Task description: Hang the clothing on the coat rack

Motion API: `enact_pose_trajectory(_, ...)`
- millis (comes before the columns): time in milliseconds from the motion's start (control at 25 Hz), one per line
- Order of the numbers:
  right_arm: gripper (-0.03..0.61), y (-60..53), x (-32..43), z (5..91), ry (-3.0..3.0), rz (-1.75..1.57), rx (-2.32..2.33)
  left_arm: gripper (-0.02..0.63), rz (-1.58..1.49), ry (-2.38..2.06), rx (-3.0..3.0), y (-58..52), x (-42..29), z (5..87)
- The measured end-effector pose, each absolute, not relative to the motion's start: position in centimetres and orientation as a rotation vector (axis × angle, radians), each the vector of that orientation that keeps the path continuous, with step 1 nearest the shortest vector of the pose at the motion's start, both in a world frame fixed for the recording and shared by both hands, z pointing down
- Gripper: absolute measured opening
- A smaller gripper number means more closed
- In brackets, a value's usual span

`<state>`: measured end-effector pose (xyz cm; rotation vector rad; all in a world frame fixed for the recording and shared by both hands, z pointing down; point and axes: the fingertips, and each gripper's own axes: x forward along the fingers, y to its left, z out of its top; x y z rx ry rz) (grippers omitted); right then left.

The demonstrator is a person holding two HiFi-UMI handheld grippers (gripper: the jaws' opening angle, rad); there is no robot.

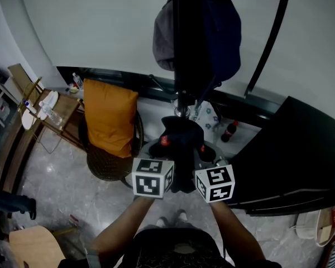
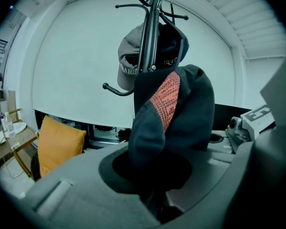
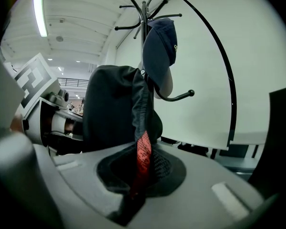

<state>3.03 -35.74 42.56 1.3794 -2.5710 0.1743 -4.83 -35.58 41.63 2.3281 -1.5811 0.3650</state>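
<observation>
While the garment point(image 1: 181, 137) sits bunched between the two grippers, we note it is a dark piece with a red-orange patterned strip, held up on the near side of the coat rack point(image 1: 184, 54), just in front of its black pole. It is on no hook yet.

Left claw point(image 2: 150, 171): clenched on the garment. In the left gripper view the dark cloth rises straight out of the slot between the jaws and folds over, with the patterned strip facing us.

Right claw point(image 3: 139, 168): likewise grasping the garment. The right gripper view shows the red strip pinched in the slot and the dark cloth standing above it.

In the head view the two grippers sit side by side and close together, marker cubes towards us, both aimed at the pole.

Already on the rack: a grey cap point(image 2: 127, 63) on the left of the pole and a navy cap point(image 3: 159, 51) on the right, both above the held garment. A curved lower hook point(image 3: 178, 97) juts out bare below the navy cap.

Surroundings: to the left, an orange cushion point(image 1: 109, 116) leans in a round chair point(image 1: 107, 165). Farther left, a small wooden surface point(image 1: 64, 106) carries a clear bottle. Right of the pole's foot stands a dark drinks bottle point(image 1: 229, 131) with a red label. A large black surface point(image 1: 301, 149) fills the right side. The floor point(image 1: 56, 188) is grey marbled tile.
</observation>
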Motion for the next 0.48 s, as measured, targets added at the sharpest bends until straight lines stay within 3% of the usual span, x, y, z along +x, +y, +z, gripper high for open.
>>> enact_pose_trajectory(480, 0.015, -35.65, 3.00, 43.52, -2.606, 0.152, 1.280, 0.048, 0.361, -1.645, 2.267, -35.31, -4.62, 42.59)
